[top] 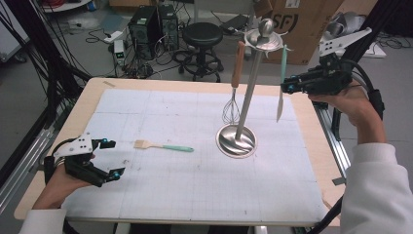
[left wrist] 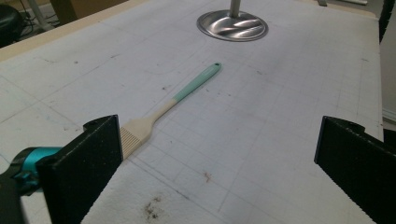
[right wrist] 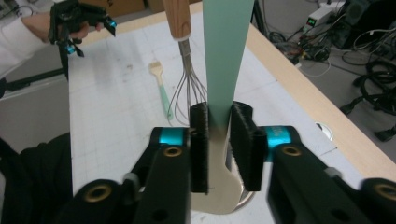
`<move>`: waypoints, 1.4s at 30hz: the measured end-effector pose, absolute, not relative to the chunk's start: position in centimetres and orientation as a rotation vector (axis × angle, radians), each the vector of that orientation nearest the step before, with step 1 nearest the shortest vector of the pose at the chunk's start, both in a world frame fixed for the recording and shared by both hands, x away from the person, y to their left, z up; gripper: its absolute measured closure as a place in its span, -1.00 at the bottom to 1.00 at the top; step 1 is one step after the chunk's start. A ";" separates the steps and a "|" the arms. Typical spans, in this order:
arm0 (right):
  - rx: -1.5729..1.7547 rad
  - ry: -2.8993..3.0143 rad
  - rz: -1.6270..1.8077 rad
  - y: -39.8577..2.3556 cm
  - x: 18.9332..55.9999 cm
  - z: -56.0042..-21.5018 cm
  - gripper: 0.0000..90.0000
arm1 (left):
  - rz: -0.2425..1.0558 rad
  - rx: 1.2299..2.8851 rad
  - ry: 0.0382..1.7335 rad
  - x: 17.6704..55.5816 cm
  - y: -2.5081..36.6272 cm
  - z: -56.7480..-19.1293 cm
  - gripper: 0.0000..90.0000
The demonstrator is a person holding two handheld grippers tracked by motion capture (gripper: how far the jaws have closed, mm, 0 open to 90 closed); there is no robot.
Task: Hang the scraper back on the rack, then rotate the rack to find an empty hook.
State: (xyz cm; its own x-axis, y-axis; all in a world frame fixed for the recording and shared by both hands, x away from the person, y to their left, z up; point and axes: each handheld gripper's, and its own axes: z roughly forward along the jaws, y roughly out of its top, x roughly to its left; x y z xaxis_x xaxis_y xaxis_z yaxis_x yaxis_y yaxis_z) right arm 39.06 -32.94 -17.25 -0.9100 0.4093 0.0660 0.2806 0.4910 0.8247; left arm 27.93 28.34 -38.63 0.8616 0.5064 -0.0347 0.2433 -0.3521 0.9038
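Note:
A steel utensil stand [top: 236, 140] rises at the table's right of centre. From its top hang a whisk [top: 232, 105] with a wooden handle and a teal-handled spatula [top: 281, 87] with a cream blade. My right gripper [top: 288, 87] is held level at the spatula. In the right gripper view the spatula [right wrist: 226, 56] hangs between the jaws of that gripper [right wrist: 219, 140], which stand slightly apart from it, with the whisk [right wrist: 184, 93] just behind. My left gripper [top: 116, 157] rests open at the table's left. A teal-handled pastry brush [left wrist: 177, 98] lies flat ahead of its jaws.
A white gridded mat [top: 195, 185] covers the wooden table. The stand's round base [left wrist: 232, 25] lies beyond the brush's handle. Behind the table are a black stool [top: 202, 34], computer cases [top: 146, 24], cables and a cardboard box [top: 302, 19].

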 end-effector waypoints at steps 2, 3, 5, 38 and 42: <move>0.614 2.569 1.438 -33.0 39.0 -17.1 0.19 | 0.303 1.949 0.553 27.9 28.3 -38.6 -0.96; 0.631 2.559 1.440 -33.0 38.9 -17.1 -0.07 | 0.303 1.949 0.551 27.9 28.3 -38.6 -0.96; 0.676 2.531 1.433 -33.0 38.9 -17.2 -0.47 | 0.307 1.947 0.559 28.0 28.3 -38.7 -0.96; 0.641 2.475 1.422 -35.9 36.3 -13.9 -0.44 | 0.299 1.958 0.561 27.7 28.2 -38.8 -0.96; 0.691 2.457 1.442 -35.6 36.5 -13.3 -0.06 | 0.294 1.959 0.563 27.7 28.3 -38.8 -0.96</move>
